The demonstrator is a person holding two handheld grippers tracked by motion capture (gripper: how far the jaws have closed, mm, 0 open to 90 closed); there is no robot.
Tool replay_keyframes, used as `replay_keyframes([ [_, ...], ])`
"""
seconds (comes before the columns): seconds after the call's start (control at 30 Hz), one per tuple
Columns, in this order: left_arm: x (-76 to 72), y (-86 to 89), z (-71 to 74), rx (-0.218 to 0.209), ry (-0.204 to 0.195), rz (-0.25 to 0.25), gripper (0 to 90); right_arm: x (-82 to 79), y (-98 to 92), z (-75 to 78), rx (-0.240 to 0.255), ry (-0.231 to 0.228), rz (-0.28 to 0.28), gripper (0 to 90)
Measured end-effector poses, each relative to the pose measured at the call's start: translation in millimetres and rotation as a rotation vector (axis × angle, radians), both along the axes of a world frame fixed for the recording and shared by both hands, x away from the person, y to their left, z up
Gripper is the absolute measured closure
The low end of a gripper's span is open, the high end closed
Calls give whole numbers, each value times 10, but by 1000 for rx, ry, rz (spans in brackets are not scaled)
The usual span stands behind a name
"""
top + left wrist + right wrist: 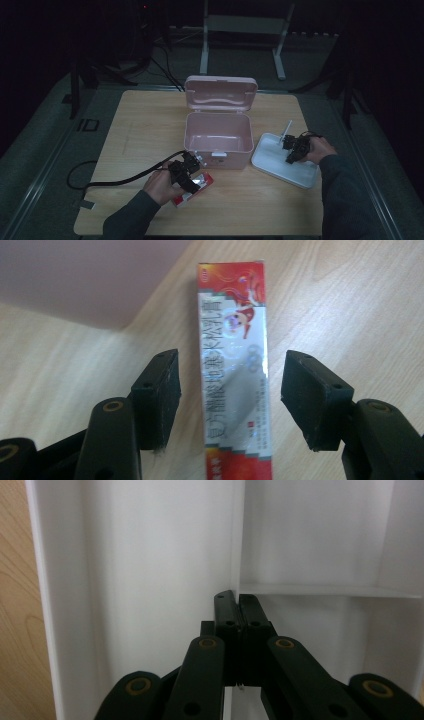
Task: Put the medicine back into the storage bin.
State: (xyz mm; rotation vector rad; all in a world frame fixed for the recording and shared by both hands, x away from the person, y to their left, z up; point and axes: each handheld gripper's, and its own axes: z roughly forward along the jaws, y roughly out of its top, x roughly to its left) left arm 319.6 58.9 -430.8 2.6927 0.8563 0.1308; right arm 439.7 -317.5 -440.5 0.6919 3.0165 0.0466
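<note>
So the left hand-held gripper [227, 400] gapes around the medicine box [235, 375], ungrabbed; the right hand-held gripper [239, 611] is pressed together over the white tray [150, 555]; the pink box [218, 131] waits bare.

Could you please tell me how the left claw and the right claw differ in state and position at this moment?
The left claw is open, its jaws on either side of a red-and-white printed cardboard box on the light wooden table, not touching it; the right claw is shut. The left sits before the open pink plastic storage box; the right is over the white plastic divided tray. Both are black and hand-held.
</note>
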Motion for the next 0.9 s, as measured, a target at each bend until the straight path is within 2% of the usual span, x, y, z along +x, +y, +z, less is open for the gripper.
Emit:
replay_keyframes([
  [0.2, -24, -60, -104, 33, 32, -11, 400, -3, -12, -12, 0, 1, 0, 895],
  [0.47, -27, -88, -177, 73, 34, -20, 404, -5, -2, -10, 2, 7, 2, 894],
  [0.8, 37, -110, -199, 57, 35, -15, 462, -1, -4, -28, 5, 15, 6, 894],
  [0.9, 49, -114, -218, 65, 35, -22, 484, -3, -8, -27, 1, 19, 3, 894],
])
